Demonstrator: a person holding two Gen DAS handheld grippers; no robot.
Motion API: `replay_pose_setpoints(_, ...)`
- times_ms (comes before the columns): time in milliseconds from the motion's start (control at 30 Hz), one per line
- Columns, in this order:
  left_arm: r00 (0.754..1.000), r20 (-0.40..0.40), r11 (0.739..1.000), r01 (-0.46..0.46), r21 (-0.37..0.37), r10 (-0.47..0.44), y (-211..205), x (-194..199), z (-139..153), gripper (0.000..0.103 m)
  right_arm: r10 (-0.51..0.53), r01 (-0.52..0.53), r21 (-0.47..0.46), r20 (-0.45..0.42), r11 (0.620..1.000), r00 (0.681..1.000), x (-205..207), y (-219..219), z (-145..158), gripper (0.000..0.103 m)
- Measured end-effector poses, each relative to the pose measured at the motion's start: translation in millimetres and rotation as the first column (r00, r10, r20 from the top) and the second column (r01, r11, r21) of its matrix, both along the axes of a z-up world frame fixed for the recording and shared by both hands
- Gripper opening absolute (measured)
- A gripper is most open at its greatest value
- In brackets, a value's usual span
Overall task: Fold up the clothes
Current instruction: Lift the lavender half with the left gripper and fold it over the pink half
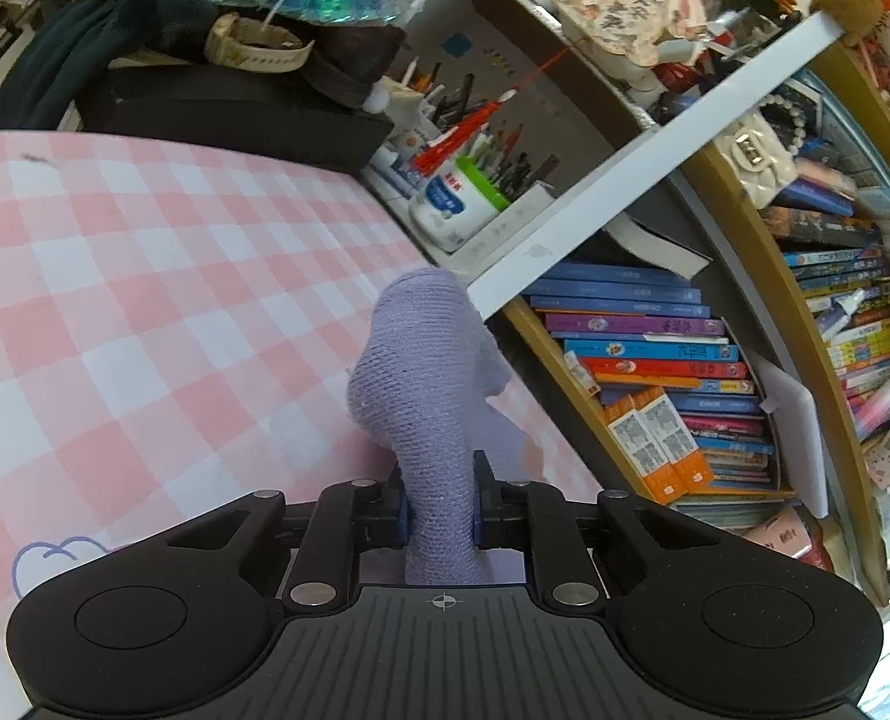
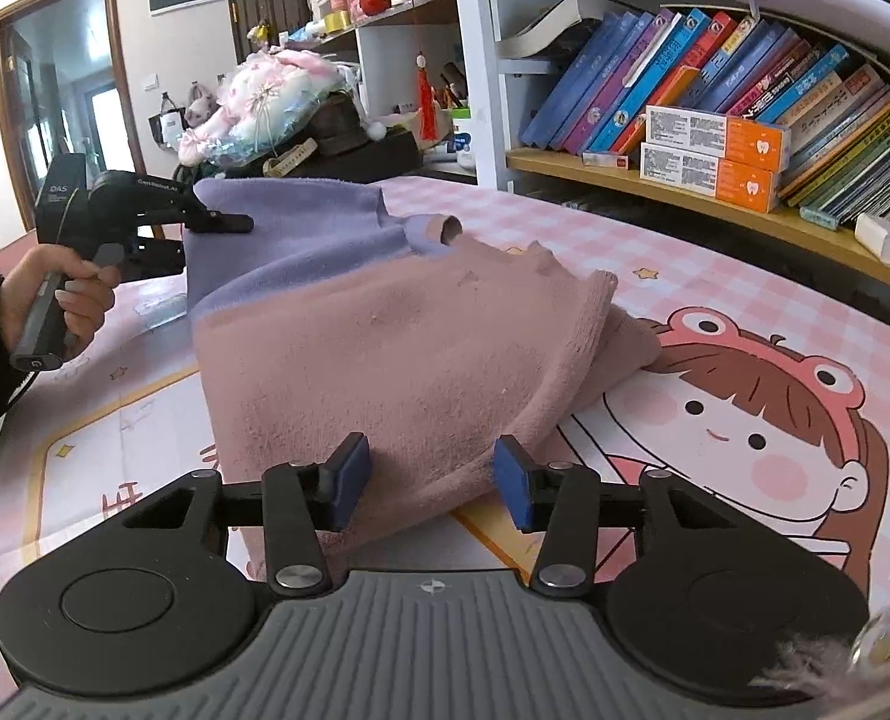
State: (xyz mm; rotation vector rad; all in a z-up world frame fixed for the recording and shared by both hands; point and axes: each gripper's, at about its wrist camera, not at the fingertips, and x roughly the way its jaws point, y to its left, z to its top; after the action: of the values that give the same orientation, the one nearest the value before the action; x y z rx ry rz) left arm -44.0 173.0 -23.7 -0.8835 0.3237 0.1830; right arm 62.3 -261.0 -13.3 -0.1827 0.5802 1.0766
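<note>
Nearest in the right wrist view, the right hand-held gripper [image 2: 433, 474] tilts down toward the bench, its blue pads [image 2: 352, 465] standing apart on either side of the pink hem of the sweater [image 2: 385, 348]; the pads straddle the cloth, and no clear press on it shows. The sweater, pink in its lower part and lavender in its upper part, lies draped across the bench [image 2: 715, 300] and rises toward the far left, where its lavender edge is lifted.

There the left hand-held gripper [image 2: 217, 222] is clamped on that lavender fabric, held by a person's hand [image 2: 70, 294] wrapped around the grip, a dark sleeve at the wrist. In the left wrist view the same hand-held gripper [image 1: 439, 504] points slightly downward, jaws pinched tight on a bunched fold of lavender knit [image 1: 421, 384] that stands up between them.

The bench wears a pink-and-white checked cover [image 1: 145, 276] printed with a cartoon girl in a frog hat [image 2: 763, 414]. Beyond it stand a bookshelf [image 2: 715, 96] packed with leaning books, two orange boxes [image 2: 715, 150], a pen holder [image 1: 481, 150], plush toys [image 2: 265, 102] and a doorway [image 2: 67, 84] at far left.
</note>
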Motion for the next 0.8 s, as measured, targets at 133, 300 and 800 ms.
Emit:
replay_pose_setpoints(133,0.999,0.040,0.998,0.028,0.057,-0.030,-12,-1,18,0.014,0.000,0.000,0.004,-0.008,1.000,1.000,1,-1,0,0.044)
replay_pose_setpoints(300,0.978,0.108,0.943,0.140,0.301,-0.180,-69,-1,59,0.014,0.001,-0.001,0.007,-0.017,1.000,1.000,2,-1,0,0.044)
replay_pose_setpoints(800,0.761,-0.400,0.048,0.490,0.871,-0.511,-298,-5,23,0.031,0.002,-0.001,0.014,-0.037,1.000,0.999,3,-1,-1,0.045)
